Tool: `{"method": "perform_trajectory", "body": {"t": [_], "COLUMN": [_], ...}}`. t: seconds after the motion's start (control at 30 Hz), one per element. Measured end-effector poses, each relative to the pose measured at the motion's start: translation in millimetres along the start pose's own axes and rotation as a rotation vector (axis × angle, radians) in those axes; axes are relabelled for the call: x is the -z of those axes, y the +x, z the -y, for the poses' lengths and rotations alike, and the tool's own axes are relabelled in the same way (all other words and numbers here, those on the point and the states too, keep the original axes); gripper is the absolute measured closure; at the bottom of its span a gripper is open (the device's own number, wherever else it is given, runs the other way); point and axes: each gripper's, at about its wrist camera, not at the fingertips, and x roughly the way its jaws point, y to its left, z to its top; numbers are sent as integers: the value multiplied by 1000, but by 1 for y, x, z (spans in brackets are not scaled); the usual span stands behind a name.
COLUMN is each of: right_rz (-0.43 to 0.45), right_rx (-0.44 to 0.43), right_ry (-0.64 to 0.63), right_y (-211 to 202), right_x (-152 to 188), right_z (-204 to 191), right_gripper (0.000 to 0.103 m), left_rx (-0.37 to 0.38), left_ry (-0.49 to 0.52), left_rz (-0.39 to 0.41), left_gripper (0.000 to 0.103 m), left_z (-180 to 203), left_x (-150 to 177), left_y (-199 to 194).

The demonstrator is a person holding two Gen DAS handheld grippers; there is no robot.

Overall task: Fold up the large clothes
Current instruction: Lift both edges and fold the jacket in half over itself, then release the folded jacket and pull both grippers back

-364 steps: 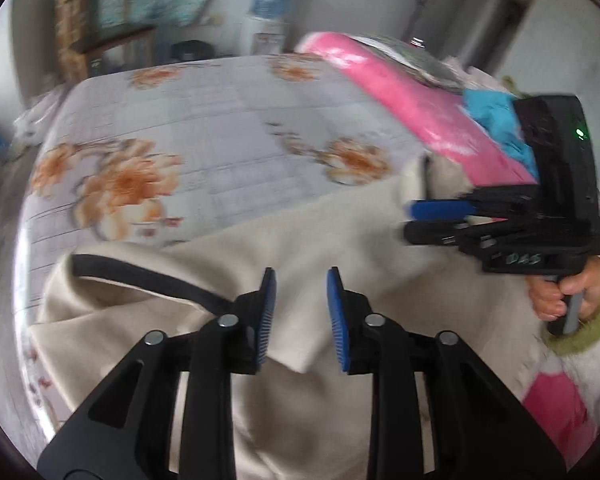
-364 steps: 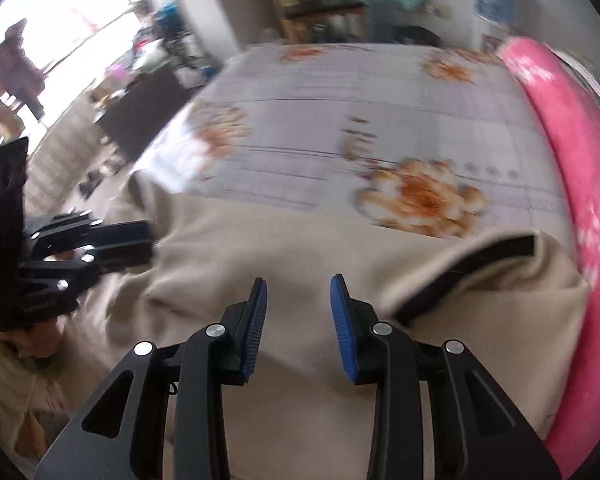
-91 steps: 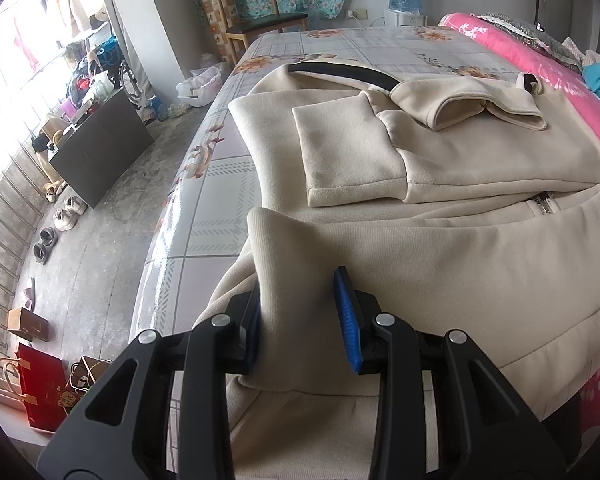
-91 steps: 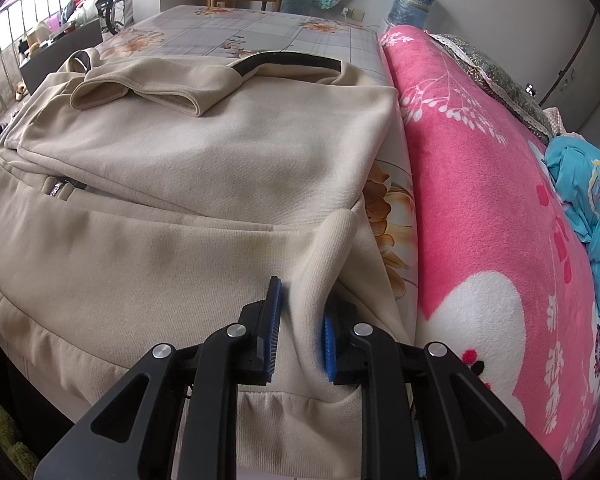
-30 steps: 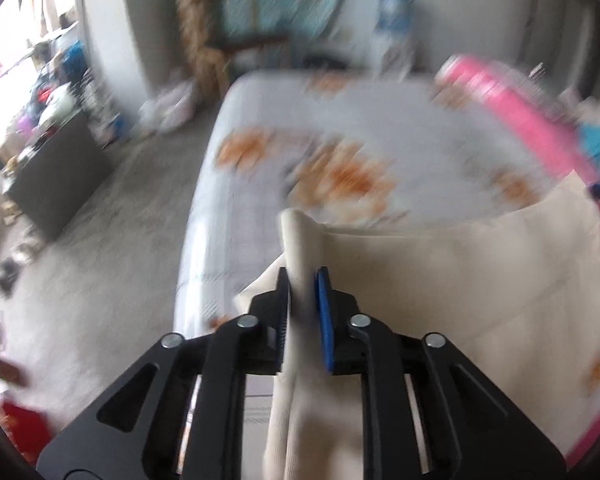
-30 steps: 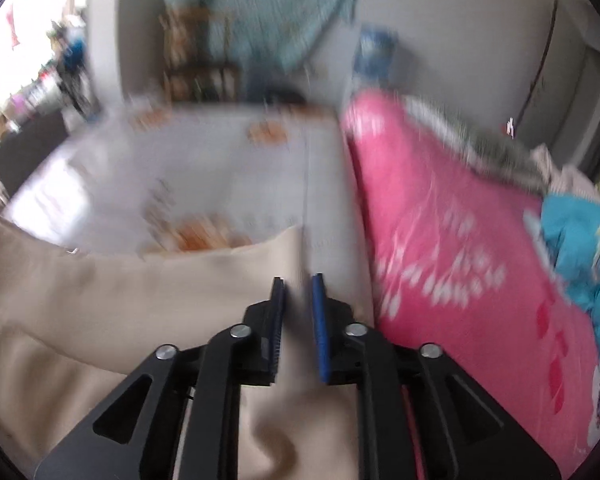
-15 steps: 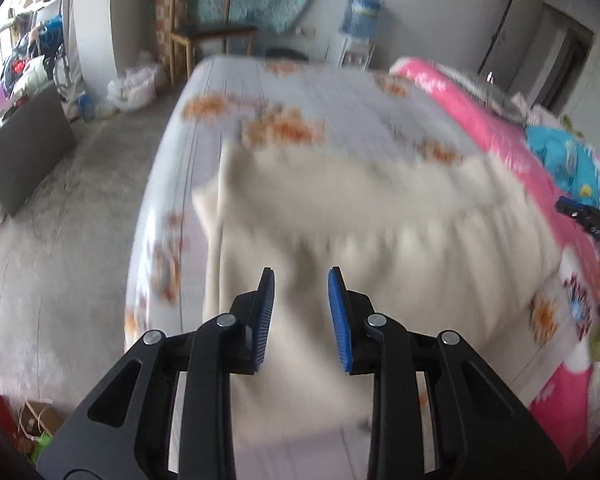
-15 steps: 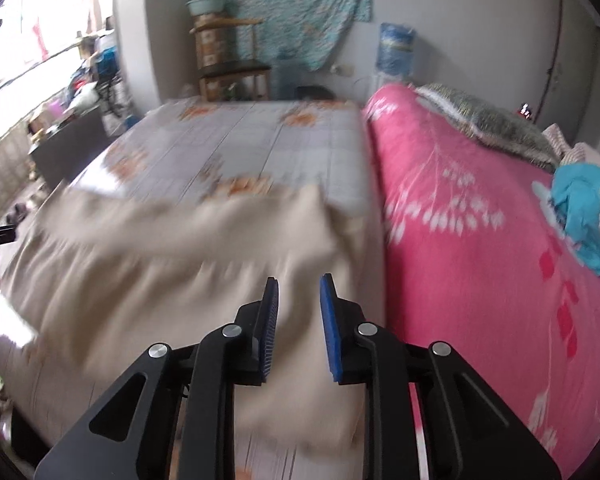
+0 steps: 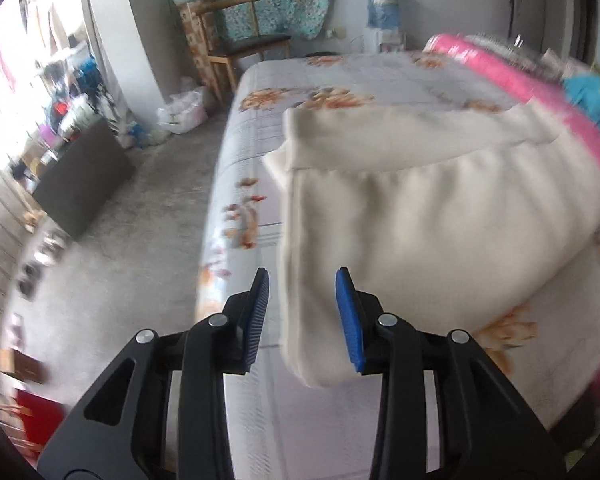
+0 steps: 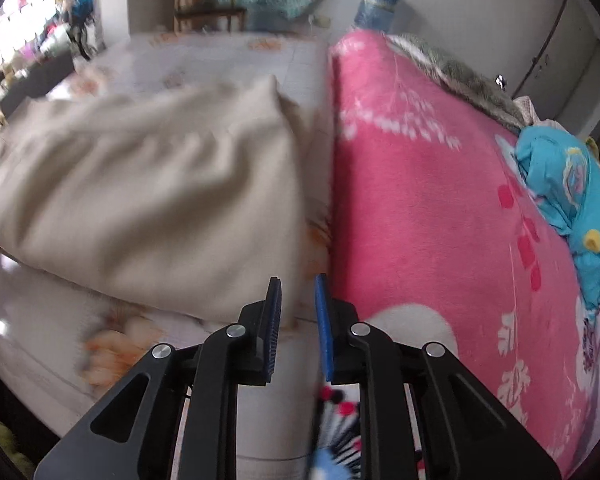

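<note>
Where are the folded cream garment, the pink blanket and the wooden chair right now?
Folded cream garment [image 9: 440,216], left wrist view, middle of its top layer.
Pink blanket [image 10: 432,208], right wrist view, its broad pink face beside the garment.
Wooden chair [image 9: 246,46], left wrist view, its dark seat beyond the bed.

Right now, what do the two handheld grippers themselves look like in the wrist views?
Both look alike. The left gripper and right gripper each have two black plastic arms with triangular cut-outs and silver round pivot screws, ending in flat blue ribbed pads. No cables, markings, hands or sleeves show in either view.
</note>
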Motion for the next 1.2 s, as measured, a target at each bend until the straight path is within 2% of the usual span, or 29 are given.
{"method": "perform_trajectory", "body": {"t": [0.03,0.13,0.17,0.23,0.3,0.33,0.4,0.5,0.53,0.57,0.63,0.67,0.73,0.77,0.83,0.87,0.9,0.97,1.03,1.1,1.2], "right_rz": [24,80,80,46,-4,-38,-77,-65,-65,-66,-55,-37,-14,-2,47,80,100,137,156,174,196], "right_rx": [-29,-158,-213,-275,-287,-270,-253,-258,-272,-268,-191,-150,-187,-208,-251,-266,-277,-299,-276,-233,-174], "right_ry": [-5,-49,-71,-91,-91,-85,-59,12,34,47,30,24,46,57,68,72,75,104,121,144,191], "right_y": [-5,-11,-5,11,31,42,53,40,37,33,21,12,1,-3,-22,-33,-42,-58,-67,-77,-94], "right_x": [-3,-18,-21,-20,-13,-6,10,23,23,23,21,20,20,22,25,30,35,45,52,59,68], "right_z": [-7,-47,-63,-78,-78,-72,-52,-20,-12,-9,-13,-18,-30,-35,-53,-66,-76,-94,-107,-119,-129], "right_gripper": [78,63,63,62,62,62,63,66,68,68,64,62,57,55,37,33,30,24,16,12,7], "left_rx": [25,161,207,250,214,217,240,301,304,270,185,188,222,239,259,265,268,254,210,177,185], "left_ry": [-6,-6,4,44,71,67,41,-44,-53,-51,-23,-30,-61,-71,-71,-68,-63,-65,-69,-69,-83], "left_rz": [12,31,23,-4,-54,-48,-34,-29,-26,-18,-4,3,22,34,68,80,97,123,133,128,117], "left_gripper": [69,69,68,65,64,63,63,66,66,65,64,64,63,58,42,38,28,14,12,11,10], "left_z": [2,24,35,58,70,68,56,26,21,17,15,13,14,17,32,38,49,70,86,102,122], "left_x": [-3,-9,-10,-7,6,11,18,24,25,25,20,19,16,16,17,16,18,21,23,26,30], "left_y": [-3,-6,-2,10,29,30,25,16,14,10,4,0,-12,-20,-38,-43,-52,-67,-77,-85,-91]}}
